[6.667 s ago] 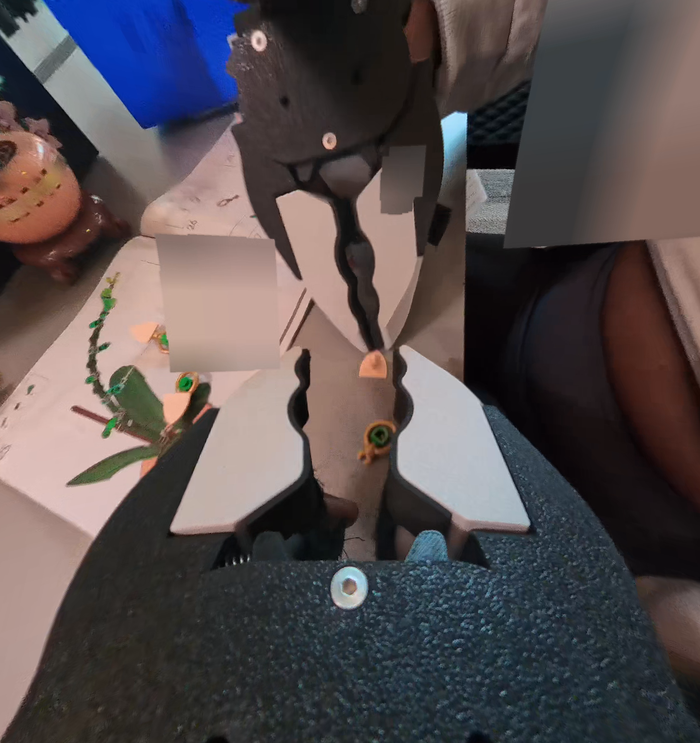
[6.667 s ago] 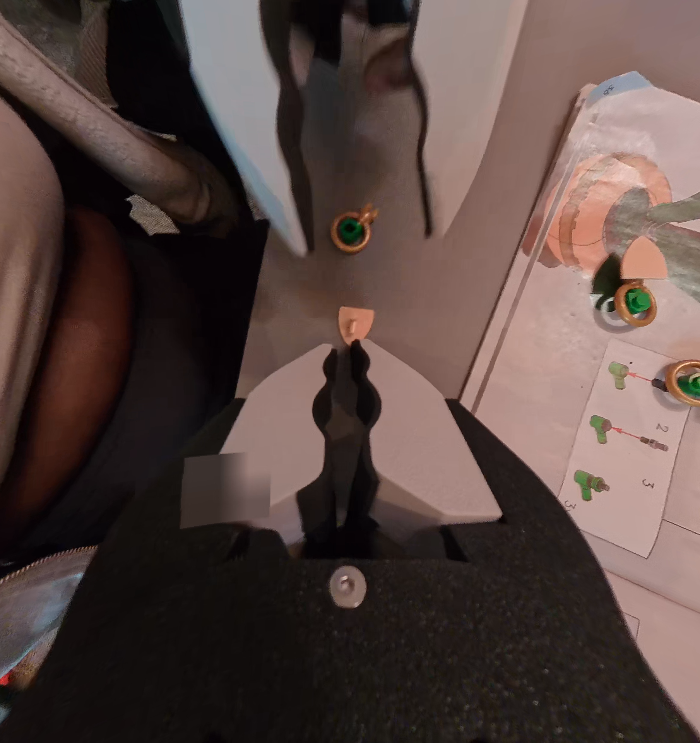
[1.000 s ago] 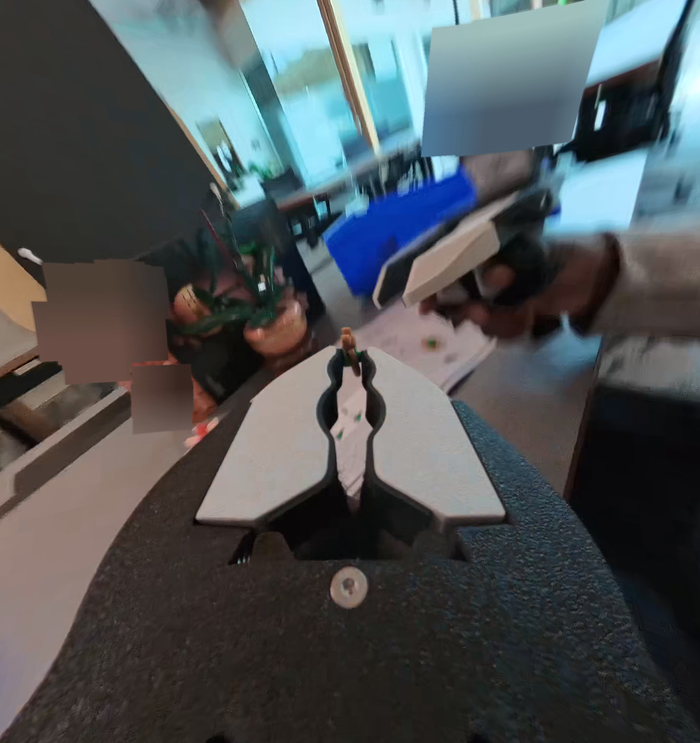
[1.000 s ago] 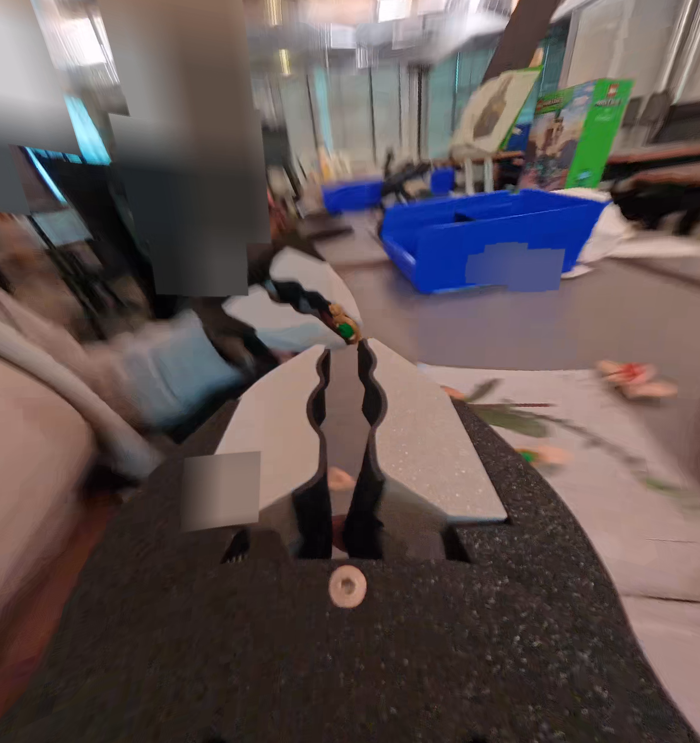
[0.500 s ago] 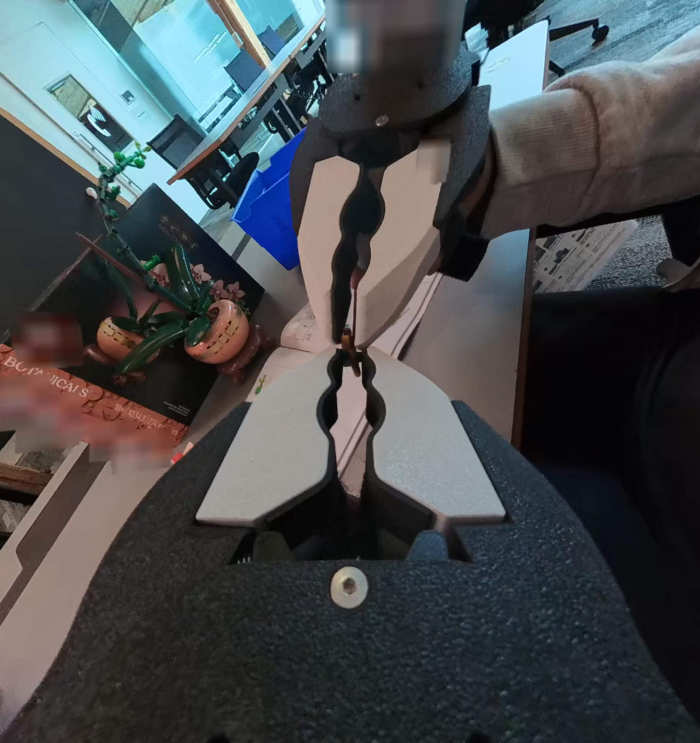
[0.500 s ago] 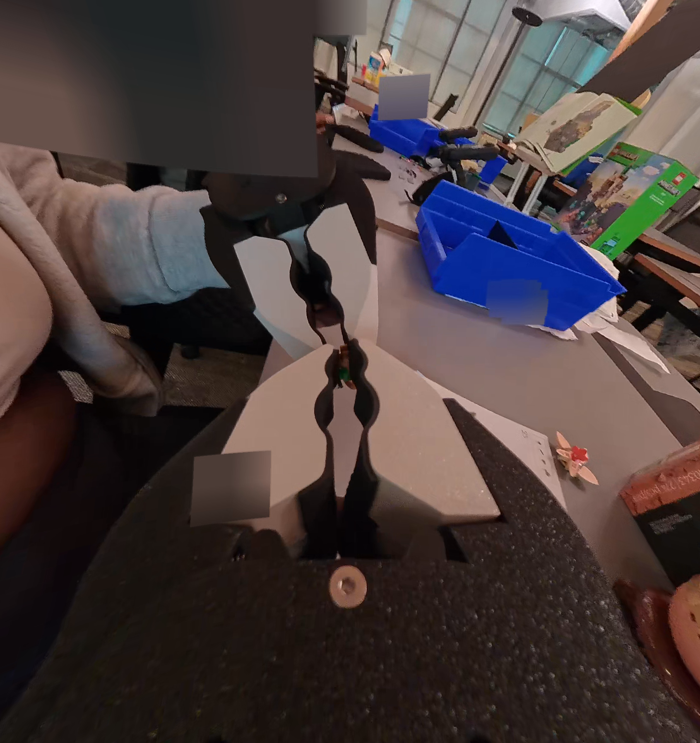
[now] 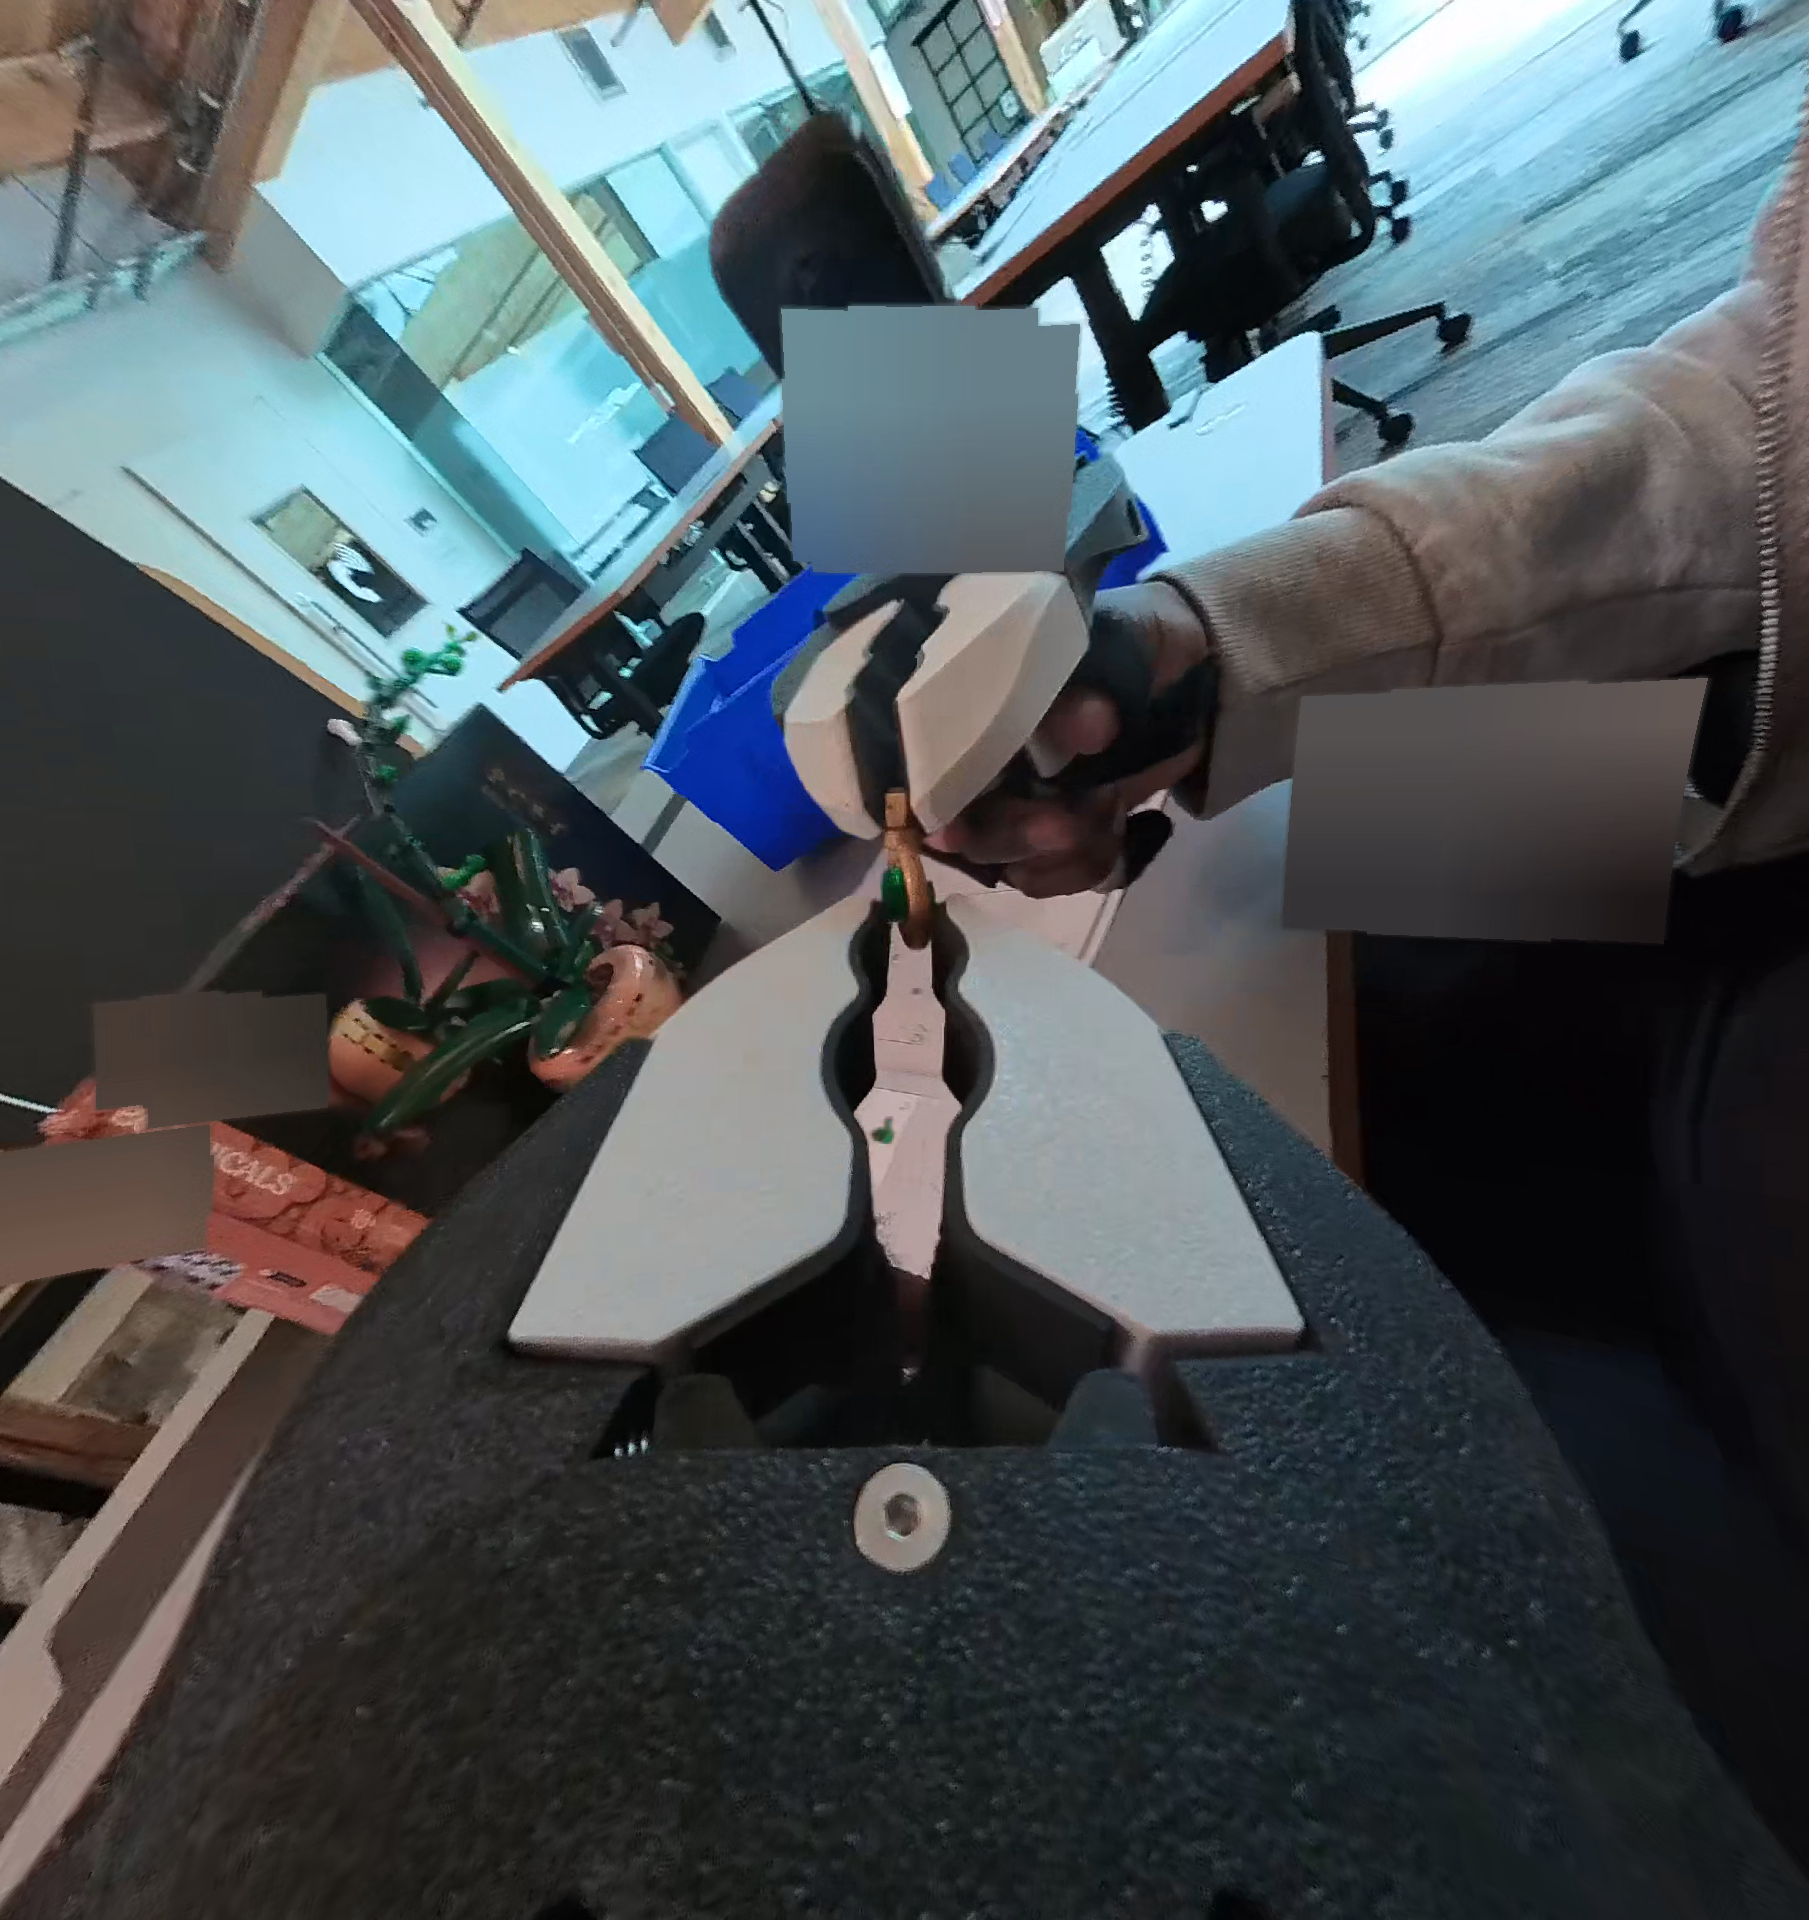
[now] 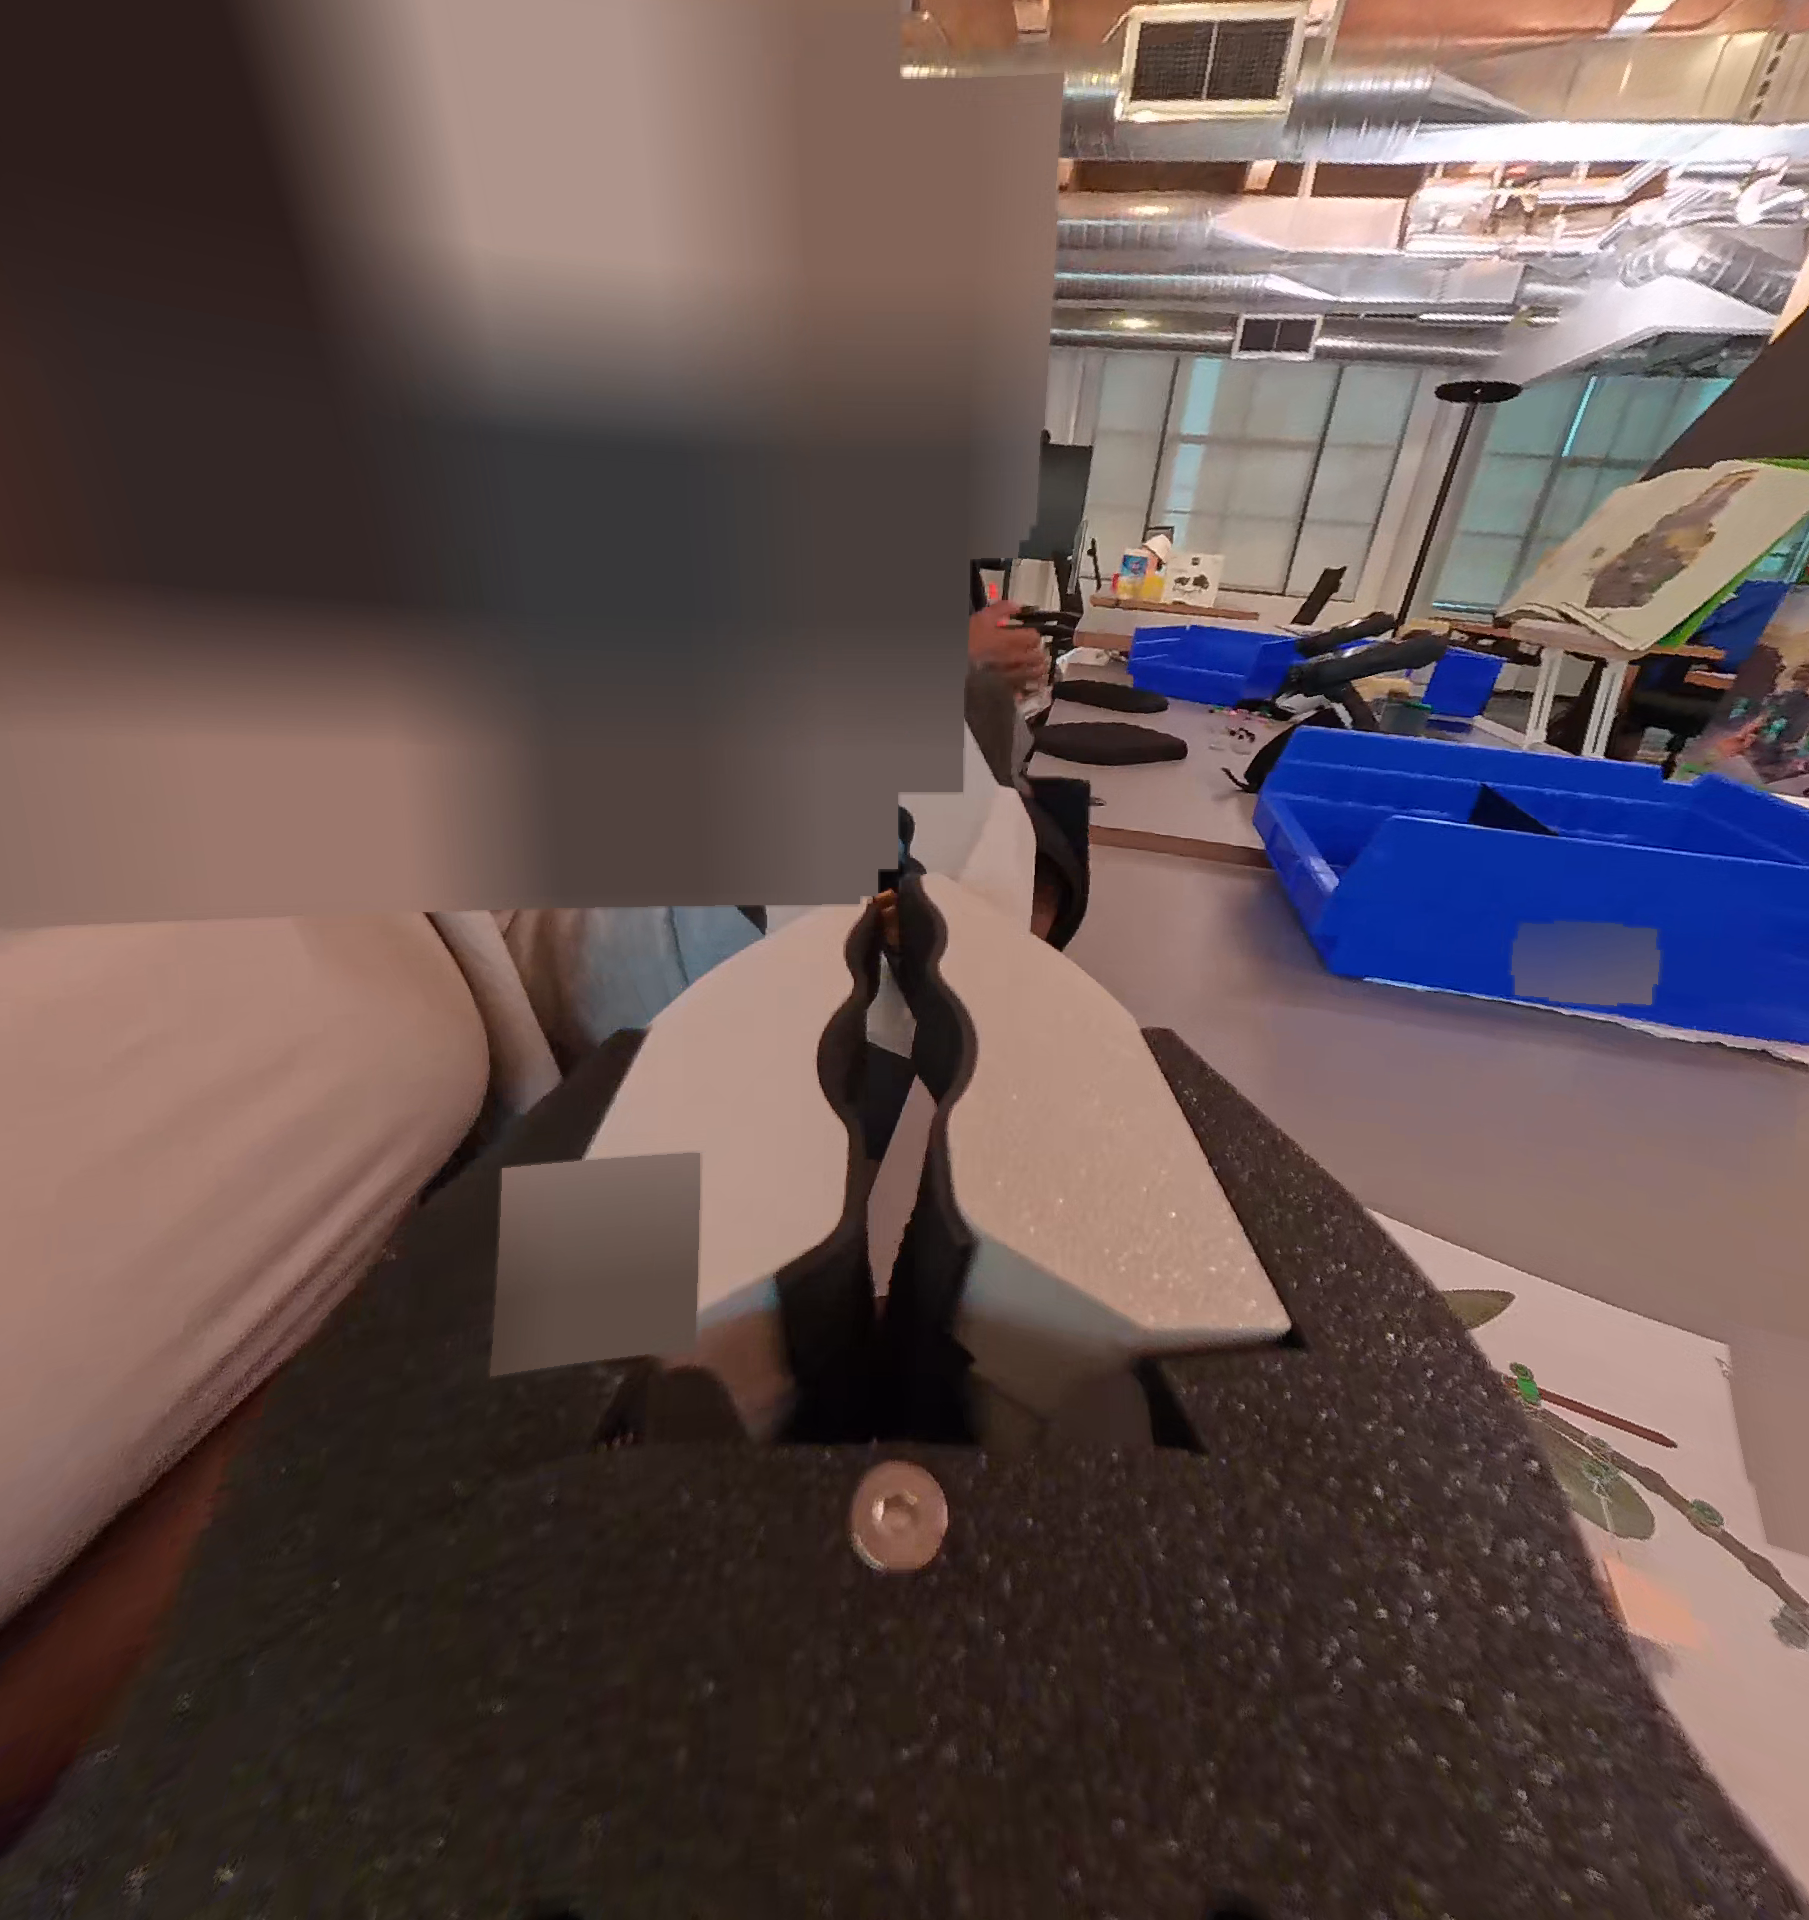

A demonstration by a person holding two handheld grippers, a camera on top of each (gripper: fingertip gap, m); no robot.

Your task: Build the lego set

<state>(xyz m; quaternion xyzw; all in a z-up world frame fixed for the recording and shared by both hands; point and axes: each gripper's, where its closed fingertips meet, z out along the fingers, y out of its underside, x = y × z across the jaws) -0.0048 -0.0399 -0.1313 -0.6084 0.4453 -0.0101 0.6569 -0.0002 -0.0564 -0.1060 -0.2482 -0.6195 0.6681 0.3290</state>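
A small tan and green lego piece (image 7: pixel 906 891) is held in the air between the two grippers, which meet tip to tip. My left gripper (image 7: pixel 907 928) is shut on its lower end. My right gripper (image 7: pixel 884 816), held by a hand in a beige sleeve, comes from above and is shut on the tan upper end. In the right wrist view my right gripper (image 8: pixel 892 912) is closed at the tips with only a sliver of the tan piece (image 8: pixel 884 902) showing. The left gripper is mostly hidden behind it.
A dark lego box (image 7: pixel 567 914) showing potted orchids stands at the left on the grey table (image 8: pixel 1191 935), with a green lego stem (image 7: pixel 406 681) rising beside it. Blue bins (image 8: pixel 1565 883) sit farther back. Printed instruction sheets (image 8: pixel 1606 1455) lie under the grippers.
A second ago the right gripper was apart from the left. It came in tip to tip onto the piece and closed. Since then both grippers tilted and the right view swung upward.
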